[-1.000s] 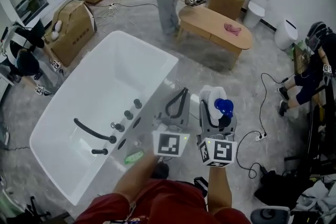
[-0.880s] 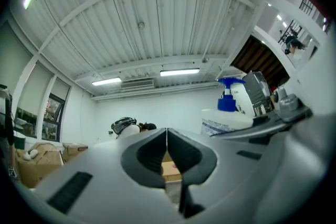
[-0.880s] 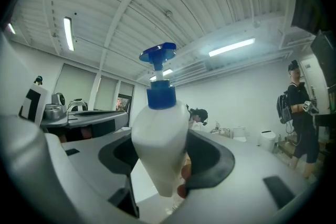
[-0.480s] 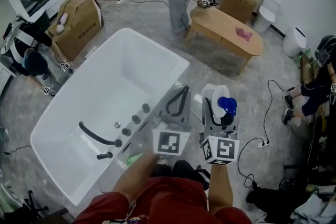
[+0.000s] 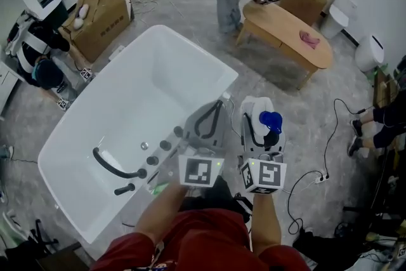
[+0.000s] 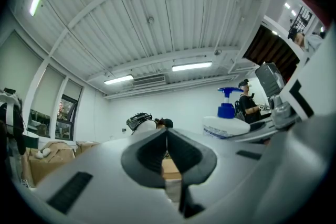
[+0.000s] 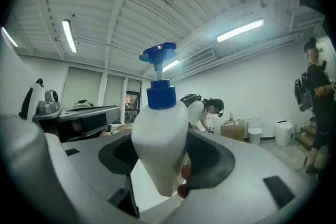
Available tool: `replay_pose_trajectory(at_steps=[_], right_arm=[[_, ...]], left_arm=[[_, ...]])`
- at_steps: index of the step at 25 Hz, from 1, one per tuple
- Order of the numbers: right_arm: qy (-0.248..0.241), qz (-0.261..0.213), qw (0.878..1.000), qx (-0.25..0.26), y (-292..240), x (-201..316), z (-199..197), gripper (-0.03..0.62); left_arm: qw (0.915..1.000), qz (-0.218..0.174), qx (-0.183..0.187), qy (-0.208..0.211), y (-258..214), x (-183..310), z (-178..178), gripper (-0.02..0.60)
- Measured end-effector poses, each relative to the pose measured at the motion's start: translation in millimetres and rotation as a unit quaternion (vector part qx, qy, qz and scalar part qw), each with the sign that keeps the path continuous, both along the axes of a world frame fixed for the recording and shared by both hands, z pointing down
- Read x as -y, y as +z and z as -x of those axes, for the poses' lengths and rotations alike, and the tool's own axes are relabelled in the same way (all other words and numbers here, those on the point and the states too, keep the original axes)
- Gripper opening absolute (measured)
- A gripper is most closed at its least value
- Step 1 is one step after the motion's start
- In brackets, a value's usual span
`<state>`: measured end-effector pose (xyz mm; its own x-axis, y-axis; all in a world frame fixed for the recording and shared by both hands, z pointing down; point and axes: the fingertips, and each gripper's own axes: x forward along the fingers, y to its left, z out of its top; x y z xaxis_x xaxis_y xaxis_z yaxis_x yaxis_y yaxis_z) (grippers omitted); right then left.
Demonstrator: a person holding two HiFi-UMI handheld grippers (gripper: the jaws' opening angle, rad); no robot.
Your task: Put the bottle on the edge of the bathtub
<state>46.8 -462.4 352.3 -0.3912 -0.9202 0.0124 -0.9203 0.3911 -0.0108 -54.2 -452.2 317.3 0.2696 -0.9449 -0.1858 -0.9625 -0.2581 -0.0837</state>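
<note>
From my station I see the right gripper [image 5: 259,127] clamped on the bottle [image 5: 269,122]: in the right gripper view the two dark pads press the white body [image 7: 160,149] from either side, low down, with the rest of it rising clear above the jaws. The bottle stands on end, its long axis running up and down, base low between the jaws and the blue pump [image 7: 158,55] on top. It leans only slightly in that view, the pump a touch left of the base. The pump's flat head lies crosswise to the body; I cannot tell which way its spout faces. In the head view I look down on the pump, so the bottle is foreshortened. It hangs in the air over the grey floor [image 5: 298,111], just beside the bathtub [image 5: 190,51] near its long right rim, and it touches neither the rim nor the floor. The left gripper [image 5: 219,110] is beside the right one, closer to the tub and over the rim where the dark taps [image 5: 163,146] are mounted. Its jaws [image 6: 167,149] are pressed together with nothing between them.
</note>
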Motion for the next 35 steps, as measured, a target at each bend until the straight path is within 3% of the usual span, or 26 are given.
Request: replay_pose_trajectory(at_steps=[9,18,25,35], right_arm=[[-0.032,0.033,0.999,-0.008,58.1,84.4,0.2,0.27],[-0.078,0.07,0.994,-0.01,123.6,140.0,29.8,0.27],[-0.109,0.109,0.988,-0.018,188.4,176.3,57.6,0.27],[-0.134,0.149,0.979,-0.029,284.5,213.8,88.5,0.27]], left_arm=[[0.9988,0.011,0.044,-0.015,51.4,67.3,-6.3,0.018],[0.9976,0.038,0.03,-0.049,92.7,104.7,18.9,0.018],[0.9964,0.03,0.018,-0.077,115.5,129.9,35.7,0.018],[0.9906,0.064,0.003,-0.121,172.9,154.8,61.1,0.018]])
